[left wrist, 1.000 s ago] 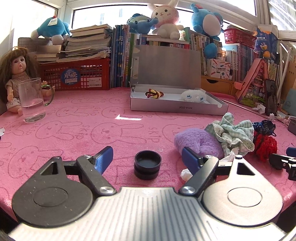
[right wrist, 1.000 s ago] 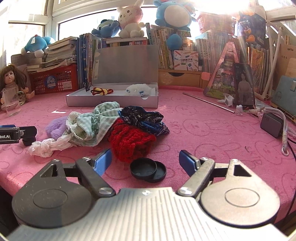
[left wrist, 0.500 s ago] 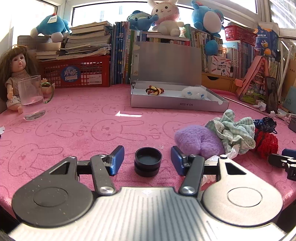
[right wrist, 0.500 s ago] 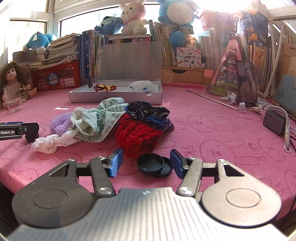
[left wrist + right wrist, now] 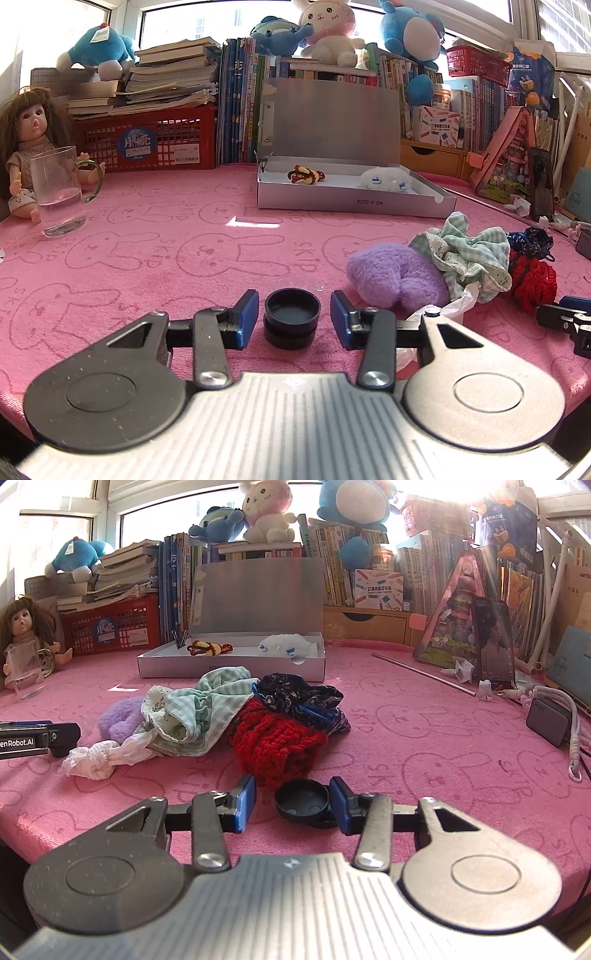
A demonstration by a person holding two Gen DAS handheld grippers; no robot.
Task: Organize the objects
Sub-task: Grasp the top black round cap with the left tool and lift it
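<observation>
Both tools closing on small black items at the near edge of the pink desk (image 5: 147, 236).

Left tool (image 5: 293, 319): jaws closing, black round container (image 5: 292, 323) centred between them, pads not yet touching, nothing gripped. Right tool (image 5: 291, 805): jaws closing, black lid (image 5: 302, 800) off-centre, against the right pad (image 5: 341, 808), left pad clear. Risk: uneven contact could tip or skid the shallow lid out, or snag the red knit (image 5: 277, 744) just beyond.
</observation>
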